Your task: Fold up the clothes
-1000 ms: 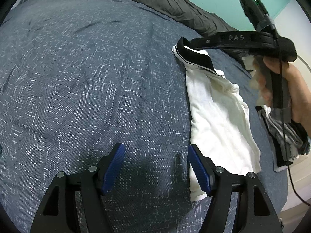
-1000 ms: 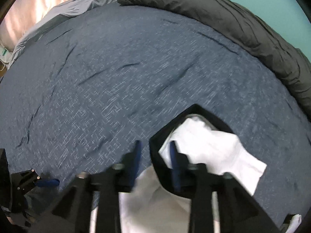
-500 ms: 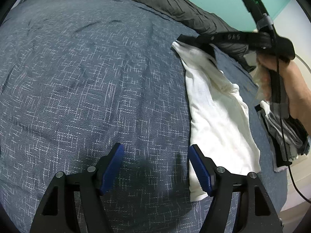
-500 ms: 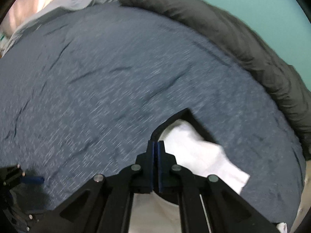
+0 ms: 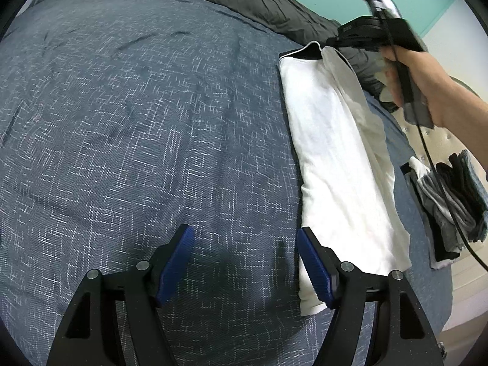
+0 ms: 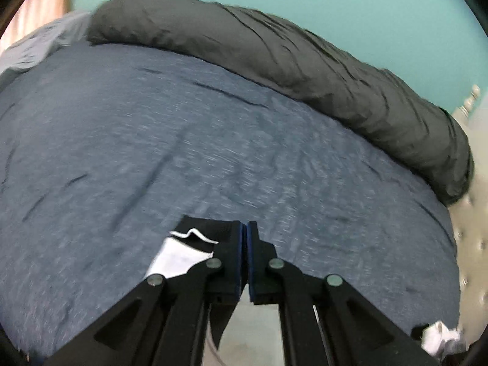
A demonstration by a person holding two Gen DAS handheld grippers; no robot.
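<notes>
- Left gripper: jaws wide apart, blue pads facing each other, nothing between them. It hovers low over the bed, its right finger just beside the near hem of the garment.
- White shirt: lies on the bed's blue-grey textured cover as a long narrow strip, running from near the left gripper away toward the far edge. Black collar trim shows at the far end.
- Right gripper: jaws pressed together on the shirt's black collar; dark fabric with a thin white stripe bunches on the left of the pads in the right wrist view. In the left wrist view the same gripper sits at the shirt's far end, with the collar end lifted off the bed and a fold of white cloth hanging from it.
- Hand: wrapped round the right gripper's handle; a black cable trails down from it.
- Pile of clothes: grey, black and white pieces stacked at the bed's right edge, apart from the shirt.
- Dark grey duvet: rolled along the far side of the bed, against a teal wall.
- The right wrist view is motion-blurred; fine detail of the grip is hard to read.
</notes>
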